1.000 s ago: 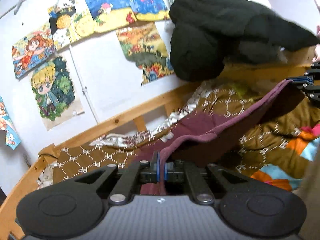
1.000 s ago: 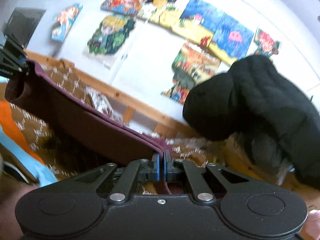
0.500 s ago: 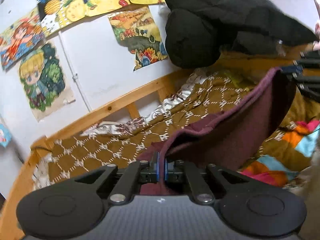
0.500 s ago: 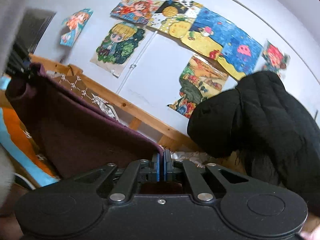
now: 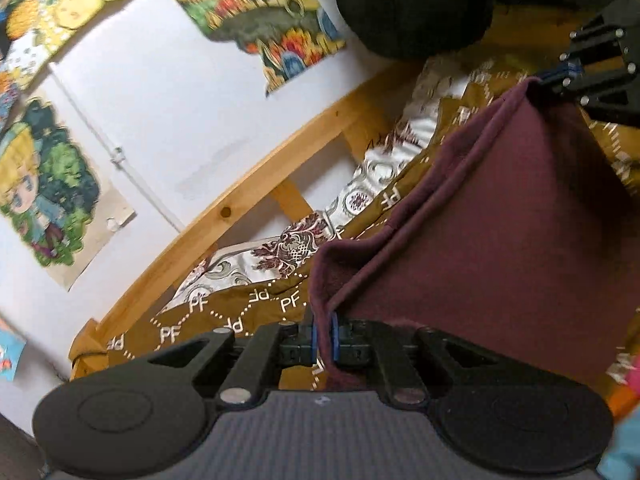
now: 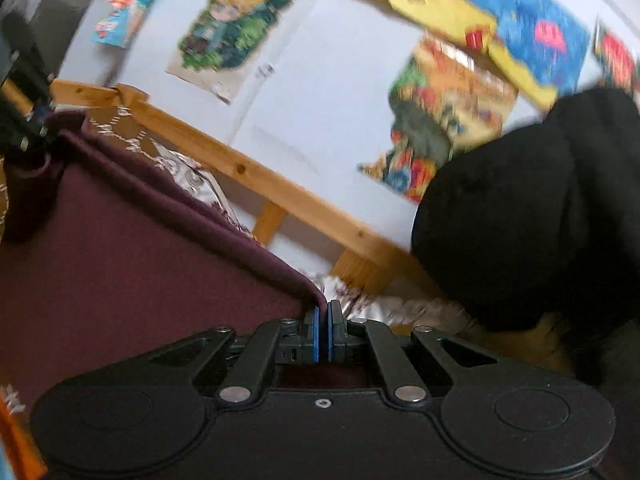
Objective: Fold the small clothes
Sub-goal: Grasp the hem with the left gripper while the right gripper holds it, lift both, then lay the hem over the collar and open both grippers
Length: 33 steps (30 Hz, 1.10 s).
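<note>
A small maroon garment [image 5: 500,216] hangs stretched between my two grippers above the bed. My left gripper [image 5: 324,336] is shut on one corner of its folded top edge. My right gripper [image 6: 322,332] is shut on the other corner, and the maroon garment [image 6: 120,264] spreads away to the left in that view. Each gripper shows in the other's view: the right gripper [image 5: 560,74] at the upper right, the left gripper [image 6: 38,126] at the far left, both pinching the hem.
A brown patterned blanket [image 5: 224,316] covers the bed below. A wooden bed rail [image 5: 256,196] runs along a white wall with colourful drawings [image 5: 260,12]. A black jacket [image 6: 528,208] lies heaped at the bed's far end. Bright orange and blue fabric [image 5: 624,392] lies at the right edge.
Both grippers have tipped downward and moved closer to the bed with the garment held between them. The garment now hangs as a flatter, wider panel.
</note>
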Motion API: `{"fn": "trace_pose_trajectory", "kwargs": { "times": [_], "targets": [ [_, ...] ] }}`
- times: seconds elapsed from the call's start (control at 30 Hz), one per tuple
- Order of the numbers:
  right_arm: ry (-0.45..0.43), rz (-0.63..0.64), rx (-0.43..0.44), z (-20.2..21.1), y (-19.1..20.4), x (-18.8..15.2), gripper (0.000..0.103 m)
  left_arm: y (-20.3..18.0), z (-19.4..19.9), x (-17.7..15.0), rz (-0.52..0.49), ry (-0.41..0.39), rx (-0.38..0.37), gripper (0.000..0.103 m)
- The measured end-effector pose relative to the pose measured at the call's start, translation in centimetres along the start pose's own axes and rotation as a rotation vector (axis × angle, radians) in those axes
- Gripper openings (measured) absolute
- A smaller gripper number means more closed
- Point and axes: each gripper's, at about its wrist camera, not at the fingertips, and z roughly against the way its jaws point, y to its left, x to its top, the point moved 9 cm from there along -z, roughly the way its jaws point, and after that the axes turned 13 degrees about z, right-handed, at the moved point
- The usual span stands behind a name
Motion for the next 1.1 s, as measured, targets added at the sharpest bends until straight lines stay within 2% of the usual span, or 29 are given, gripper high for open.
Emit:
{"fn": "trace_pose_trajectory", "kwargs": {
  "times": [0.1, 0.2, 0.3, 0.47, 0.63, 0.67, 0.73, 0.77, 0.8, 0.83, 0.9, 0.93, 1.0, 1.1],
  "targets": [
    [0.041, -0.050, 0.022, -4.0, 0.3, -1.7, 0.003, -0.3, -4.6, -0.2, 0.029, 0.044, -0.017, 0.008],
    [0.078, -0.066, 0.047, -6.9, 1.1, -3.5, 0.003, -0.3, -8.7, -0.9, 0.108, 0.118, -0.059, 0.009],
    [0.111, -0.075, 0.084, -9.4, 1.9, -5.5, 0.003, -0.1, -11.6, -2.0, 0.160, 0.163, -0.092, 0.012],
    [0.149, -0.088, 0.135, -12.2, 3.8, -7.6, 0.004, -0.1, -14.3, -4.0, 0.190, 0.200, -0.147, 0.016],
    [0.177, -0.119, 0.166, -13.8, 4.8, -9.0, 0.008, -0.2, -16.2, -5.3, 0.226, 0.251, -0.176, 0.024],
    [0.181, -0.124, 0.174, -14.0, 4.9, -9.2, 0.014, -0.2, -16.4, -5.4, 0.239, 0.255, -0.182, 0.025],
    [0.183, -0.136, 0.186, -14.0, 5.0, -9.6, 0.021, 0.0, -16.6, -5.5, 0.268, 0.250, -0.188, 0.037],
    [0.181, -0.138, 0.189, -13.9, 5.0, -9.6, 0.031, 0.1, -16.6, -5.6, 0.284, 0.243, -0.189, 0.043],
    [0.178, -0.139, 0.190, -13.6, 4.9, -9.6, 0.041, 0.4, -16.5, -5.7, 0.295, 0.236, -0.182, 0.055],
    [0.172, -0.139, 0.190, -13.3, 4.8, -9.6, 0.047, 0.7, -16.4, -5.7, 0.302, 0.225, -0.172, 0.066],
    [0.164, -0.150, 0.184, -12.5, 4.6, -9.7, 0.075, 1.3, -16.2, -5.6, 0.313, 0.201, -0.151, 0.080],
    [0.162, -0.159, 0.181, -12.2, 4.4, -9.7, 0.079, 1.7, -16.0, -5.6, 0.326, 0.192, -0.146, 0.086],
    [0.157, -0.183, 0.184, -11.3, 4.2, -10.0, 0.088, 2.4, -15.5, -5.5, 0.363, 0.182, -0.161, 0.093],
    [0.183, -0.208, 0.169, -10.5, 3.9, -10.9, 0.093, 3.5, -14.6, -5.4, 0.432, 0.170, -0.211, 0.101]
  ]
}}
